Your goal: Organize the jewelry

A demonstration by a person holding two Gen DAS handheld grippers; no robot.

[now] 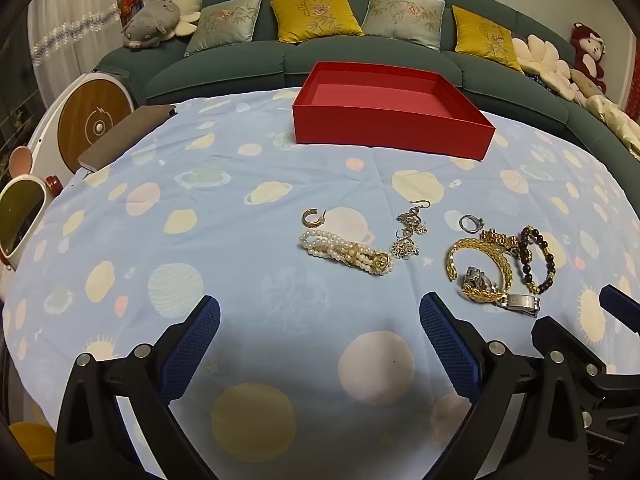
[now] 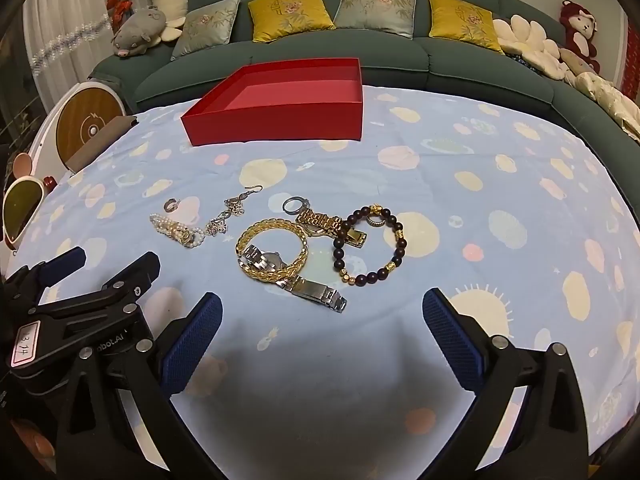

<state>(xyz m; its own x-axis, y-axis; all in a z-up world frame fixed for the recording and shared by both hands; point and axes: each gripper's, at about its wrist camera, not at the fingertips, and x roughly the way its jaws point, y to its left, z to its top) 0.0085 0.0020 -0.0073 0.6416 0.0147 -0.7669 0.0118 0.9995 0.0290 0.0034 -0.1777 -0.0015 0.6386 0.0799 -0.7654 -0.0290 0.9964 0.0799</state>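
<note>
An empty red box (image 1: 394,130) (image 2: 280,122) stands at the far side of the table. Jewelry lies in front of it: a pearl bracelet (image 1: 346,253) (image 2: 178,231), a gold hoop earring (image 1: 312,217), a silver drop earring (image 1: 410,232) (image 2: 226,216), a ring (image 1: 470,223) (image 2: 295,205), a gold chain bangle (image 1: 478,258) (image 2: 272,250), a silver watch (image 2: 296,278), a gold watch (image 2: 320,222) and a dark bead bracelet (image 1: 538,260) (image 2: 370,246). My left gripper (image 1: 320,324) is open and empty, near the pearl bracelet. My right gripper (image 2: 322,322) is open and empty, near the watch.
The table wears a light blue cloth with planets (image 1: 240,200). A green sofa with cushions (image 1: 320,16) runs behind it. A white round device (image 1: 94,124) and a brown board (image 1: 124,136) sit at the left edge.
</note>
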